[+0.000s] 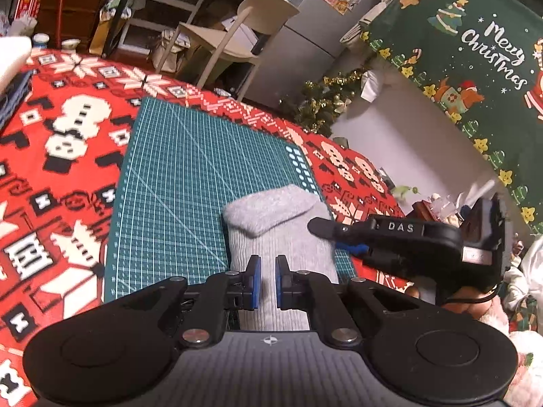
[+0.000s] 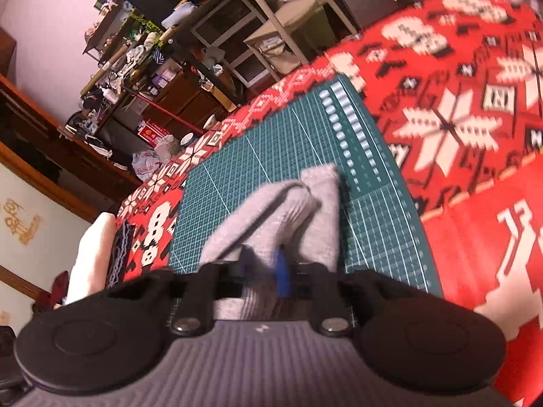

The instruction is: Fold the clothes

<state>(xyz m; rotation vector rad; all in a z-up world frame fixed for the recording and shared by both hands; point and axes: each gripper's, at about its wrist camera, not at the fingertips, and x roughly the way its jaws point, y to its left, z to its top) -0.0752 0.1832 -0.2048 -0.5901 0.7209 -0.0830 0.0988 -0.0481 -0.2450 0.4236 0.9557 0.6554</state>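
Sock (image 1: 271,234), grey and ribbed, is laid on a green cutting mat (image 1: 190,176) which is spread over a red Christmas tablecloth (image 1: 57,142) patterned with white snowmen and snowflakes. In the left wrist view the sock runs from 6 o'clock up toward 12 o'clock, its far end doubled back into a short flap, and its near end is drawn between the blue pads of the left gripper (image 1: 268,283). Those jaws are brought almost together, only a narrow strip of grey fabric being seen in the slot between them, so the sock is taken as pinched there. At 3 o'clock in the same view the right gripper (image 1: 322,229) is seen from the side, its black fingertip resting at the right edge of the sock; from this angle the set of its jaws cannot be told. In the right wrist view, which is blurred, the right gripper (image 2: 264,268) is seen with its jaws nearly together and grey fabric bunched between the blue pads, a raised fold of the sock leading up and away toward 1 o'clock. A pale chair (image 1: 237,37) is seen beyond the table at 12 o'clock, and a green banner (image 1: 475,51) lettered "Merry Christmas" is hung at 2 o'clock.
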